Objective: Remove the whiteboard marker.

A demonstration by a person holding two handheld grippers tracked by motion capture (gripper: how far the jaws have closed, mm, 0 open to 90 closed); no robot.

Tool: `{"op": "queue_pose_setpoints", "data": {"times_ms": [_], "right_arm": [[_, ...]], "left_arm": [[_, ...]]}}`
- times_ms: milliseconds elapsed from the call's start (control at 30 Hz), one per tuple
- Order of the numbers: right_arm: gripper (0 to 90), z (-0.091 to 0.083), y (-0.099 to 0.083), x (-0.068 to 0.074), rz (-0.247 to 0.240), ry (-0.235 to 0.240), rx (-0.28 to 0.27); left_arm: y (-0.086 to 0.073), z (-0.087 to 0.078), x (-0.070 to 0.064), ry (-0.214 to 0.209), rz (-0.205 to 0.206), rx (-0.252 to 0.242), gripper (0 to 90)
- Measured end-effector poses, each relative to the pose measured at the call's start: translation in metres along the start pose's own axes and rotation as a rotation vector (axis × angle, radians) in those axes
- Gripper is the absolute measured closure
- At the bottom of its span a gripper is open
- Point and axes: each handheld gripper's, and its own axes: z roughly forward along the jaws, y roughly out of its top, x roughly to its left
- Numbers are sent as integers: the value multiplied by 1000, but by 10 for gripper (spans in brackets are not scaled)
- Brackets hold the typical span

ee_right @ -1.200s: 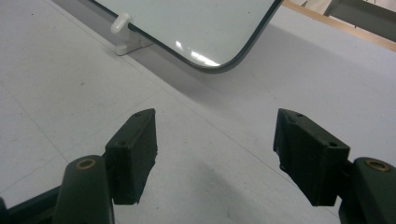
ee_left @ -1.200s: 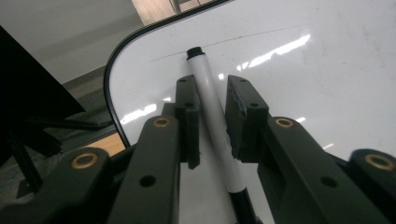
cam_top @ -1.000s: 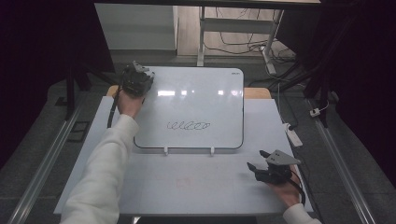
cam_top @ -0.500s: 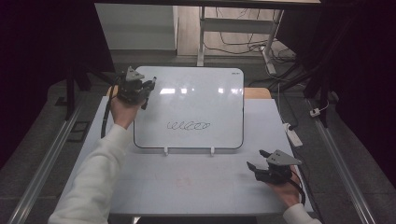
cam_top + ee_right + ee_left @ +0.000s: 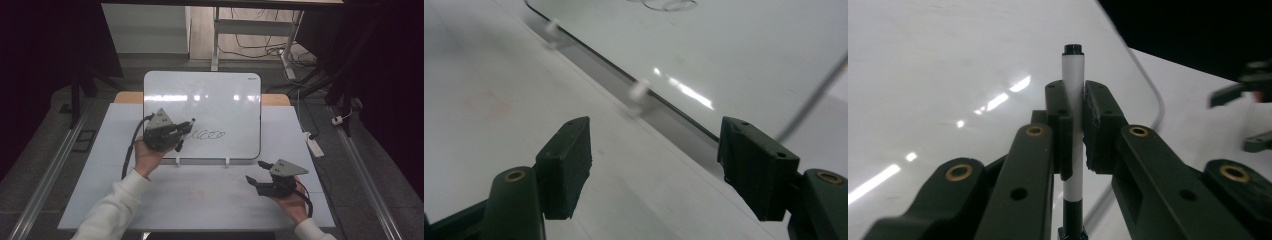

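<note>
Since the earlier frames, the left gripper (image 5: 181,132) has come down from the whiteboard's far left corner toward the person, and now hangs over the board's near left part, just left of the scribble (image 5: 207,134). Its jaws are pressed together on a whiteboard marker (image 5: 1073,120), a white barrel with black ends, clamped about mid-length; in the high view the marker (image 5: 185,127) sticks out toward the scribble, its tip close to the left end of the loops. Whether the tip touches the surface cannot be told. The left hand (image 5: 145,155) and its white sleeve (image 5: 112,207) reach in from the bottom left.

The whiteboard (image 5: 220,97) lies flat in the middle of the white table (image 5: 100,165), unmoved, its looped black scribble unchanged. Two small white clips (image 5: 640,92) sit at its near edge.

The right gripper (image 5: 256,174) has barely shifted; it stays low over the table by the board's near right corner, held by the right hand (image 5: 290,202). Its jaws are spread wide with nothing between them, pointing toward the board's near edge.
</note>
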Motion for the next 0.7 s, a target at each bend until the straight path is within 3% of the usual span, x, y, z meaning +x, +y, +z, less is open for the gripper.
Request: {"op": "queue_pose_setpoints", "data": {"times_ms": [100,133,167,367,600,700], "right_arm": [[299,9,9,8,29,49,-20],[301,12,12,10,38,64,-26],[305,15,15,13,44,79,-31],[330,33,29,28,68,138,-22],[392,50,43,42,145,193,-29],[414,56,46,45,167,207,-19]], "left_arm": [[-5,9,-18,-45,13,-4,819],[-5,9,-18,-45,13,-4,819],[-7,15,-28,-76,15,-8,819],[-15,31,-51,-128,31,-5,819],[-17,40,-64,-143,29,-19,819],[-18,43,-70,-139,50,-16,819]]}}
